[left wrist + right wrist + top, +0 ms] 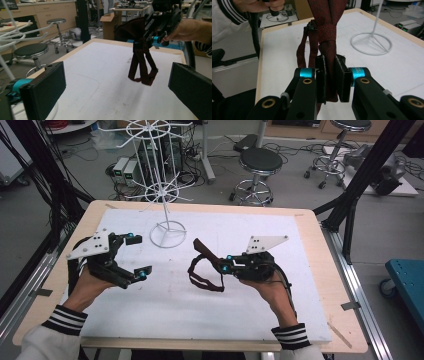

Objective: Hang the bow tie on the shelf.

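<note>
One dark maroon strap of woven fabric, narrow and flat, knotted or bunched near its upper part and fitted with a small black buckle on one band; below the bunch it divides into loops that hang down, their lowest folds touching or just above the white sheet that covers the tabletop, roughly at the sheet's middle. Right hand-held gripper: jaws drawn close together and clamped on the strap just under the knot, the fabric pinched flat between the two pads in the right gripper view; its body lies roughly level above the sheet, jaws pointing toward the left side of the high view, grey three-cornered plate uppermost, the person's right hand wrapped around it from below, striped cuff at the wrist. Left hand-held gripper: jaws spread wide with nothing between them, held clear above the left part of the sheet, well apart from the strap and aimed toward it; the left hand grips its body from underneath, forearm coming in from the lower left. One white wire rack stand, its ring base resting on the far part of the sheet, between the two grippers and beyond them
</note>
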Motion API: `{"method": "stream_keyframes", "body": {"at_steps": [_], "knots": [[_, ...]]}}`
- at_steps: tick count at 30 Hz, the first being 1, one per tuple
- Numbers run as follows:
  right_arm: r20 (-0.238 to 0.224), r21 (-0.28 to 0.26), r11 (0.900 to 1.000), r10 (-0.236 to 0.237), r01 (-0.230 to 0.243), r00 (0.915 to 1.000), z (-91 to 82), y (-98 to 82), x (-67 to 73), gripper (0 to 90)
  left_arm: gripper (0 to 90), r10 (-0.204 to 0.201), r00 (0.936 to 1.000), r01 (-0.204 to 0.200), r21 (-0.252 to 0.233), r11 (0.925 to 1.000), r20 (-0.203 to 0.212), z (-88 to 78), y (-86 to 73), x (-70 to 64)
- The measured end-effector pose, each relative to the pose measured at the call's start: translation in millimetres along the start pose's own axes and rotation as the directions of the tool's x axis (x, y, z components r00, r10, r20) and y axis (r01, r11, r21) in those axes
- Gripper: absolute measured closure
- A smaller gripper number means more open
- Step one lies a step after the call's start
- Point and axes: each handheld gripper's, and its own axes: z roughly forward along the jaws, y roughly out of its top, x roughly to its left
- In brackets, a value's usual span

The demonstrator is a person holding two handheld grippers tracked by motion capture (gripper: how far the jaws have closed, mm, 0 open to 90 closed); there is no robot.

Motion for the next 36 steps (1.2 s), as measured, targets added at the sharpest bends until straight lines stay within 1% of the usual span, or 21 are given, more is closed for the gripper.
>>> {"method": "stream_keyframes", "body": {"at_steps": [4,7,12,16,20,23,24,25,27,28,29,31,32,33,34,35,36], "knots": [[-0.024,-0.005,1.000,-0.010,0.009,0.9997,5.1,1.9,2.2,81.1,1.7,0.003,0.9996,-0.003,0.007,1.0000,0.028,11.4,6.5,-2.4],[-0.036,-0.005,1.000,-0.018,0.018,0.9992,9.0,3.1,3.5,81.1,1.7,0.013,0.9986,-0.014,0.013,0.9998,0.052,19.9,9.7,-3.7],[-0.071,-0.005,0.999,-0.048,0.048,0.9963,18.1,5.7,5.8,81.1,1.7,0.011,0.9968,-0.013,0.033,0.9994,0.080,34.1,11.7,-5.0],[-0.100,-0.007,0.997,-0.080,0.079,0.9918,25.1,7.8,9.2,81.0,1.7,0.009,0.9943,-0.014,0.041,0.9991,0.106,41.0,12.7,-6.2],[-0.120,-0.002,0.996,-0.094,0.094,0.9883,31.0,9.4,12.5,81.0,1.8,0.006,0.9911,-0.013,0.053,0.9985,0.133,46.8,12.9,-9.2],[-0.134,0.003,0.994,-0.106,0.107,0.9853,34.2,10.6,14.2,81.0,1.8,0.004,0.9894,-0.012,0.057,0.9983,0.145,49.5,13.5,-10.6],[-0.137,0.000,0.994,-0.112,0.113,0.9843,35.5,10.8,14.5,80.9,1.8,0.010,0.9897,-0.018,0.058,0.9981,0.143,50.0,13.8,-10.9],[-0.138,0.002,0.994,-0.111,0.112,0.9842,36.4,11.1,15.0,80.9,2.4,0.016,0.9888,-0.025,0.058,0.9980,0.149,50.4,13.9,-10.9],[-0.142,0.004,0.993,-0.118,0.120,0.9828,38.0,11.4,15.1,80.9,9.2,0.026,0.9859,-0.035,0.055,0.9979,0.165,51.0,13.8,-11.2],[-0.143,0.005,0.993,-0.117,0.119,0.9828,39.0,11.5,15.2,80.9,10.2,0.031,0.9862,-0.040,0.054,0.9977,0.163,51.8,13.9,-11.8],[-0.141,0.004,0.992,-0.123,0.125,0.9823,39.9,11.7,14.6,80.9,10.2,0.026,0.9861,-0.036,0.056,0.9978,0.164,52.8,14.0,-12.4],[-0.146,0.012,0.992,-0.120,0.123,0.9821,41.4,11.7,14.9,80.9,11.0,0.028,0.9845,-0.039,0.059,0.9975,0.173,54.2,14.1,-13.0],[-0.149,0.012,0.992,-0.119,0.122,0.9816,42.1,11.8,15.0,80.9,13.0,0.035,0.9839,-0.046,0.059,0.9972,0.175,54.7,14.1,-13.3],[-0.150,0.010,0.992,-0.123,0.126,0.9810,43.0,12.0,14.9,80.9,15.4,0.034,0.9832,-0.046,0.058,0.9973,0.179,55.2,14.1,-13.8],[-0.154,0.013,0.992,-0.121,0.124,0.9806,43.4,12.2,15.2,80.9,18.7,0.038,0.9808,-0.050,0.057,0.9971,0.191,55.4,14.1,-13.8],[-0.154,0.014,0.992,-0.123,0.127,0.9804,44.0,12.4,15.4,80.9,23.8,0.044,0.9800,-0.055,0.053,0.9971,0.194,55.6,14.0,-14.4],[-0.152,0.012,0.991,-0.127,0.130,0.9802,44.5,12.5,15.1,80.9,27.7,0.051,0.9806,-0.062,0.053,0.9966,0.189,55.6,14.1,-14.8]]}}
